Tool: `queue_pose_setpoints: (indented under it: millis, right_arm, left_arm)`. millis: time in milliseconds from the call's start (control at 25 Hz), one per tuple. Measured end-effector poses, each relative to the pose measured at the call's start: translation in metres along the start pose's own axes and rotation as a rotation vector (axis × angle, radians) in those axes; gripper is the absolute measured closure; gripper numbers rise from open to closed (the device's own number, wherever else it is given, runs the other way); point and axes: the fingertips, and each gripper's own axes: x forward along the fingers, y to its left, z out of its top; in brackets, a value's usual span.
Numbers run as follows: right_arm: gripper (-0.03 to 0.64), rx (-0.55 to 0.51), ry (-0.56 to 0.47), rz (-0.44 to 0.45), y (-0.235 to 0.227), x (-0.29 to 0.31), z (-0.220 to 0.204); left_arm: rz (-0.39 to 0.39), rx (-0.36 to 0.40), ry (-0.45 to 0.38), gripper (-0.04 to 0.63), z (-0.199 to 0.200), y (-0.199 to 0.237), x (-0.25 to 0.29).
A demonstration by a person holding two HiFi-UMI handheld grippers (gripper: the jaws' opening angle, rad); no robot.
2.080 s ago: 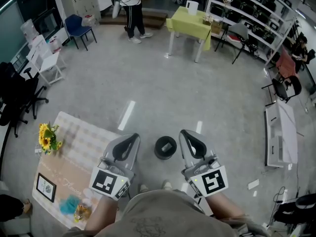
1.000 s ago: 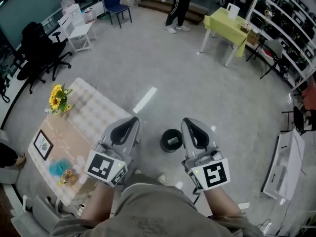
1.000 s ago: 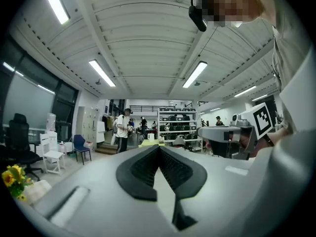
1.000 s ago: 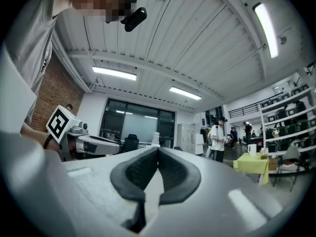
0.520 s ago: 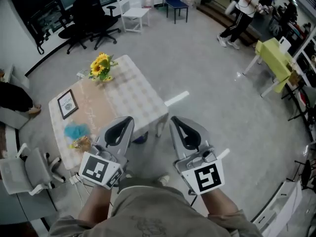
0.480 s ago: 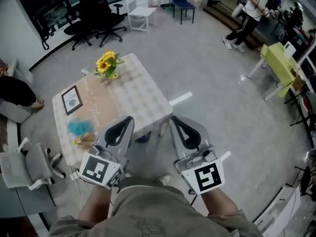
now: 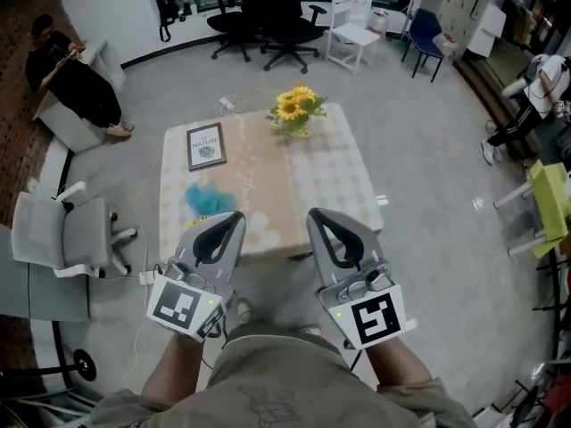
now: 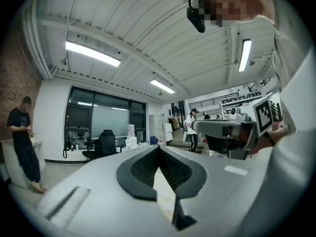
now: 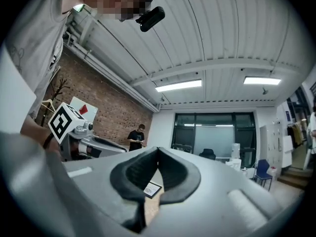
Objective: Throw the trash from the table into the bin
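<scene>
Lying on the table [image 7: 330, 176] at the head view's centre, blue trash [image 7: 203, 200] awaits pickup, no bin in sight; left gripper view shows the left gripper [image 8: 159, 148] clenched on nothing, right gripper view the right gripper [image 9: 158, 150] likewise

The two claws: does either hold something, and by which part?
Nothing is held. The left claw and the right claw are both shut, with nothing between their jaws.
</scene>
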Motion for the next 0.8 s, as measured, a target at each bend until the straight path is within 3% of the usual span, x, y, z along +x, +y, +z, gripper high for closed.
queue_pose_setpoints:
  millis: [320,800]
  right_arm:
    - [0.614,0.036,0.042,0.042,0.039,0.054,-0.014]
    - [0.614,0.006,0.029,0.097,0.114,0.149,-0.013]
  left_arm:
    - [0.039,-0.023,0.005,0.588,-0.012,0.064,-0.030]
    - [0.108,-0.025,0.008,0.588,-0.022,0.173,-0.082]
